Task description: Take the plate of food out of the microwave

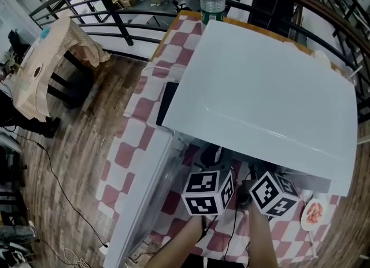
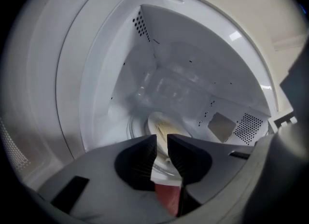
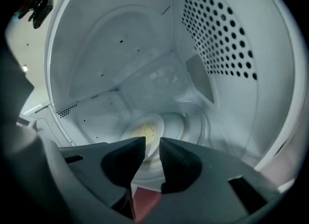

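Reaching for: plate of food, lying inside the open microwave.
Left gripper: jaws slightly apart and empty; we see the plate straight ahead, just past the tips.
Right gripper: jaws apart and empty; plate ahead, slightly left.
Nearer hand: we cannot tell; both seem equally close.

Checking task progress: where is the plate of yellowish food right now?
The plate lies on the microwave floor, mid-cavity, just beyond the left tool and right tool in both gripper views.
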`<action>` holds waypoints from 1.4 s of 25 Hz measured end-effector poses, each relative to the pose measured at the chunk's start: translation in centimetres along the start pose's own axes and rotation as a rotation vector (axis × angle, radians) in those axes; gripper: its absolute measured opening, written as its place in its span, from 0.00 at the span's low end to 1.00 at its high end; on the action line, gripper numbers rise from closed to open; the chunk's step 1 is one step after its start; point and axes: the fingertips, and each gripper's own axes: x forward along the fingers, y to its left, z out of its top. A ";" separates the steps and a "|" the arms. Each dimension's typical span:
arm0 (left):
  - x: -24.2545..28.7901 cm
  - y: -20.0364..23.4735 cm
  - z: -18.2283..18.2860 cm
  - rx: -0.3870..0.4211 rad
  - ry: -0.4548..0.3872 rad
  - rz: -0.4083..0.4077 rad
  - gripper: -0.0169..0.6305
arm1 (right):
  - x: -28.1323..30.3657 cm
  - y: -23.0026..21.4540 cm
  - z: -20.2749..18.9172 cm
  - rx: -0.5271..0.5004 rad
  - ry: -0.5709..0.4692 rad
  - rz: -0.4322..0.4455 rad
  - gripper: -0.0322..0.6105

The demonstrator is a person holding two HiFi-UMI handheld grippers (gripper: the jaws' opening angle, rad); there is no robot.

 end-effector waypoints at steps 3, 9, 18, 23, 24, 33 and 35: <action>0.3 0.2 -0.1 -0.004 0.002 0.010 0.17 | 0.2 -0.1 0.0 -0.001 0.005 -0.009 0.22; 0.8 0.3 -0.2 -0.014 0.008 0.001 0.25 | 0.8 0.1 -0.1 -0.023 0.027 -0.011 0.28; 1.5 -0.3 -1.1 -0.057 0.041 -0.044 0.25 | 1.3 0.7 -1.0 0.035 0.087 0.016 0.26; 1.5 -0.3 -1.2 -0.049 0.028 -0.054 0.19 | 1.3 0.9 -1.1 0.028 0.083 0.024 0.19; 1.5 -0.2 -1.2 -0.044 0.026 -0.051 0.15 | 1.3 0.9 -1.0 0.018 0.080 0.026 0.19; 0.8 -0.9 -1.4 -0.026 0.016 -0.057 0.15 | 0.2 0.7 -0.8 0.010 0.056 0.028 0.18; 0.7 -1.1 -1.5 -0.026 0.017 -0.061 0.15 | -0.1 0.6 -0.9 0.021 0.053 0.024 0.17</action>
